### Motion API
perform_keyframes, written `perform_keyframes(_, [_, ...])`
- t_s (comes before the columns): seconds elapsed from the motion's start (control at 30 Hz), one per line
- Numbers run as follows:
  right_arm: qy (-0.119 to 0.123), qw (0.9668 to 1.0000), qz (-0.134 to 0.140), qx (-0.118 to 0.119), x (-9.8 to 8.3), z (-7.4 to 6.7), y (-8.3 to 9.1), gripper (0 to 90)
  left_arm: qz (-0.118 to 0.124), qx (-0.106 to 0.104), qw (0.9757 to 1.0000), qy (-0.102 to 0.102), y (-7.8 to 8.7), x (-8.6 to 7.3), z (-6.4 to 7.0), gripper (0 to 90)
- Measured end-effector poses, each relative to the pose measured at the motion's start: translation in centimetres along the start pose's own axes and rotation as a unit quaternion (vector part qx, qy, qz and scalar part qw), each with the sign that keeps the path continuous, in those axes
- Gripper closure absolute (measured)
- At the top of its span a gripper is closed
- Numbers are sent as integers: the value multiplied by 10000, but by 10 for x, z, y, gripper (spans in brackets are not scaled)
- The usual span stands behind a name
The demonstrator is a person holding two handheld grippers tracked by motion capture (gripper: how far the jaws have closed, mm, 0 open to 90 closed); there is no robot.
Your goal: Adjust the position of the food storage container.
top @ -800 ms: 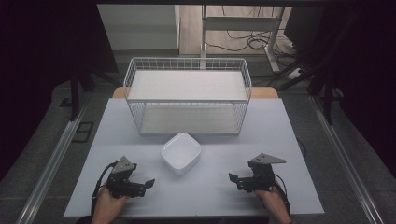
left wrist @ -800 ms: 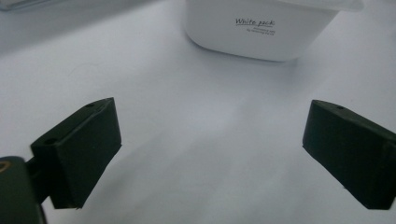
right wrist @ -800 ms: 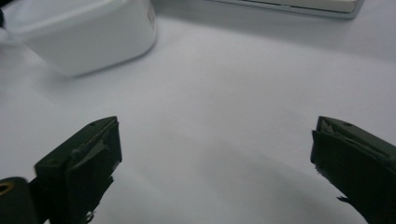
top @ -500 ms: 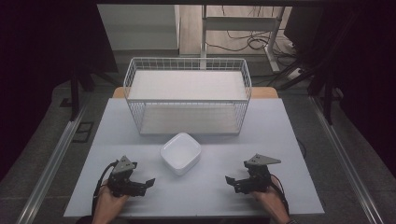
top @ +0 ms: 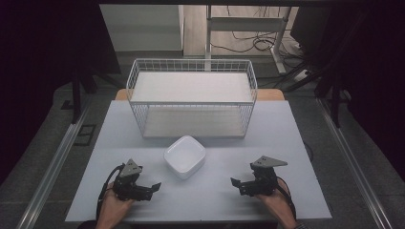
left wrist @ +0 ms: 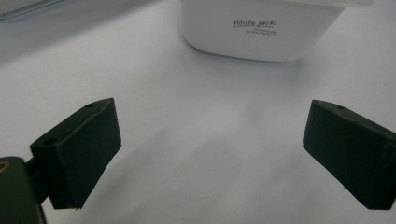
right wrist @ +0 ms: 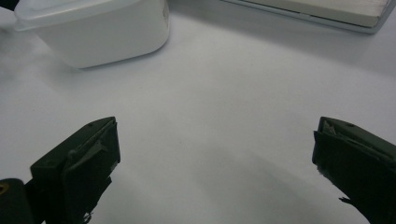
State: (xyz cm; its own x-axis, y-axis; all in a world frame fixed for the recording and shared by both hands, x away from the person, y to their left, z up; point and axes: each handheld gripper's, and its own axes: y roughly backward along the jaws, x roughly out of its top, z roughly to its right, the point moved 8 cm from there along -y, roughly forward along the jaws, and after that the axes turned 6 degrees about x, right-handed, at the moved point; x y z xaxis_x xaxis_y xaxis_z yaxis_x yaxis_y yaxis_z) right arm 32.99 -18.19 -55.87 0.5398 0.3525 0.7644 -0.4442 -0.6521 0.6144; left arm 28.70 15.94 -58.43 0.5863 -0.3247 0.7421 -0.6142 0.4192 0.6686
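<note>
**Operator:** Currently, where does the white container (top: 185,155) sit, and what state are the tools in?

**Technician:** It rests on the table (top: 286,143), in front of the wire basket (top: 191,95) and between the two hands. The left gripper (top: 154,188) and the right gripper (top: 235,183) both stand with jaws wide apart and nothing between them — neither touches the container.

**Operator:** How should the approach be made?

**Technician:** Judging from the layout, bring both grippers in level from opposite sides. In the left gripper view the printed side wall (left wrist: 254,28) lies ahead and right of centre — re-aim before advancing. Seat the pads under the rim, close evenly, and lift without tilting, since smooth plastic may slip.
</note>
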Motion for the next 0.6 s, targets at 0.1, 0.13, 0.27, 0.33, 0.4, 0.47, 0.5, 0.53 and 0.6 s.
perform_keyframes(0.1, [-80,10000,13,-1,4,-1,-2,0,20,-3,10000,12,0,1,0,39])
perform_keyframes(0.13, [-80,10000,13,-1,4,-1,-2,0,27,9,10000,-3,0,2,1,39])
perform_keyframes(0.27, [-242,9997,60,-50,13,-2,-5,0,140,-129,9998,112,1,9,4,35])
perform_keyframes(0.33, [-255,9997,21,-65,16,-2,-7,0,231,-142,9995,135,2,14,5,56])
perform_keyframes(0.4, [-258,9996,10,-66,20,-2,-9,14,198,-105,9997,86,2,16,6,89])
perform_keyframes(0.47, [-269,9996,11,-48,22,-3,-10,24,178,-114,9997,101,1,16,7,103])
perform_keyframes(0.5, [-265,9996,3,-30,25,-3,-10,35,153,-136,9997,98,0,16,7,124])
perform_keyframes(0.53, [-202,9998,-5,-3,29,-3,-12,60,104,-163,9998,103,-1,17,9,163])
perform_keyframes(0.6, [-168,9998,-66,38,31,-4,-14,81,89,-159,9998,83,-1,17,9,206])
